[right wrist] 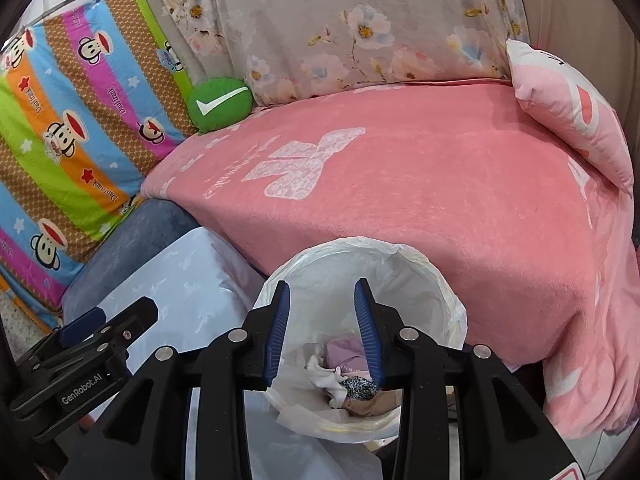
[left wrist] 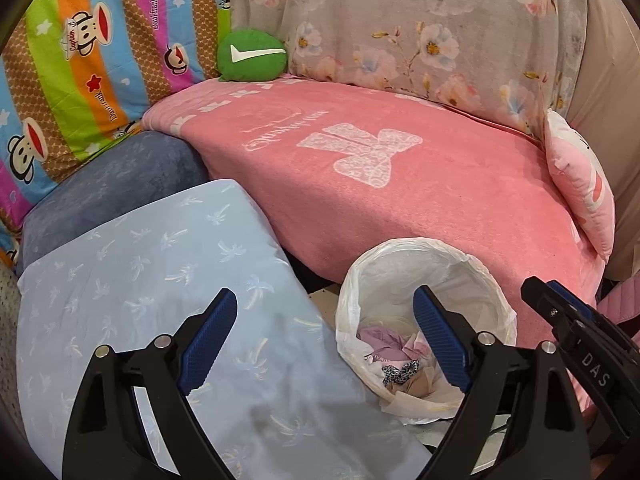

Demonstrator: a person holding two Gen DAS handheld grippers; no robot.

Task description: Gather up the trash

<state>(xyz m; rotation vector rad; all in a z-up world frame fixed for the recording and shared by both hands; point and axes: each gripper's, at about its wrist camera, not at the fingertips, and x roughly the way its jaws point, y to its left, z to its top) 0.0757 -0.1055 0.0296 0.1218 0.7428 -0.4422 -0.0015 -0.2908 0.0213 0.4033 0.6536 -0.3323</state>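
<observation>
A white bin lined with a plastic bag [left wrist: 472, 264] stands on the floor against the pink bed; it also shows in the right wrist view [right wrist: 436, 280]. Crumpled tissues, purple scraps and a patterned piece lie inside it [left wrist: 394, 354] [right wrist: 344, 376]. My left gripper [left wrist: 324, 320] is wide open and empty, over the light blue cushion and the bin's left rim. My right gripper [right wrist: 322, 312] is open and empty, directly above the bin's mouth. The right gripper's side shows in the left wrist view [left wrist: 576, 328], and the left gripper's in the right wrist view [right wrist: 100, 340].
A pink blanket [left wrist: 400, 176] covers the bed behind the bin. A light blue cushion [left wrist: 160, 280] and a dark blue cushion [left wrist: 120, 184] sit left. A green round pillow [left wrist: 252, 56], a striped monkey-print quilt [left wrist: 80, 60], a floral cover [left wrist: 420, 28] and a pink pillow [left wrist: 580, 184] lie behind.
</observation>
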